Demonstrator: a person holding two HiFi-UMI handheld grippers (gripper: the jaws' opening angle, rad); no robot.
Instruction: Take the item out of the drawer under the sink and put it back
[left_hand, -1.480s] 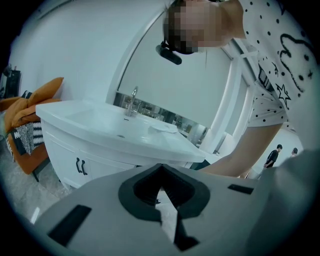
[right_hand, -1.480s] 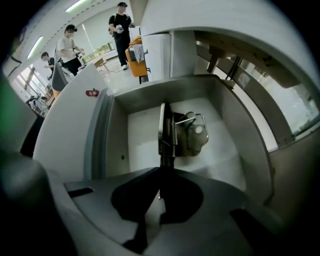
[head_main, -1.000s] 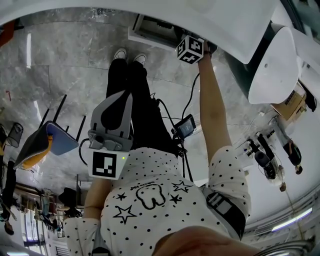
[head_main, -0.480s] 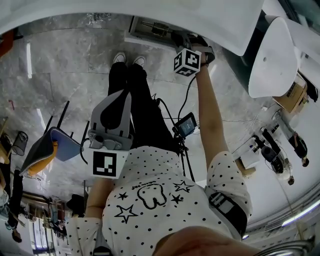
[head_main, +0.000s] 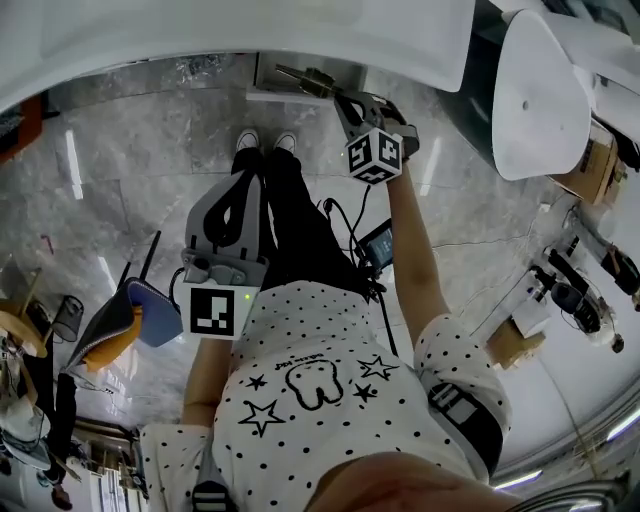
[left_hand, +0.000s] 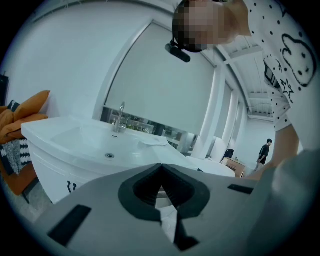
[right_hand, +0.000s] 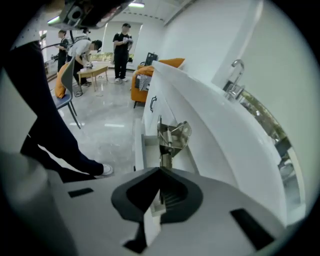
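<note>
The right gripper (head_main: 345, 100) pinches the metal part (head_main: 303, 77) over the drawer (head_main: 266, 90), upper centre: grip firmly and lift straight. The left gripper (left_hand: 161, 185) is closed and empty.

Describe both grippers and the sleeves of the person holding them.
The left gripper and right gripper have pale grey tapered jaws lined with black pads. Each carries a white cube printed with black square markers. Black cables trail beside the right arm. The short sleeves are white with black dots.
</note>
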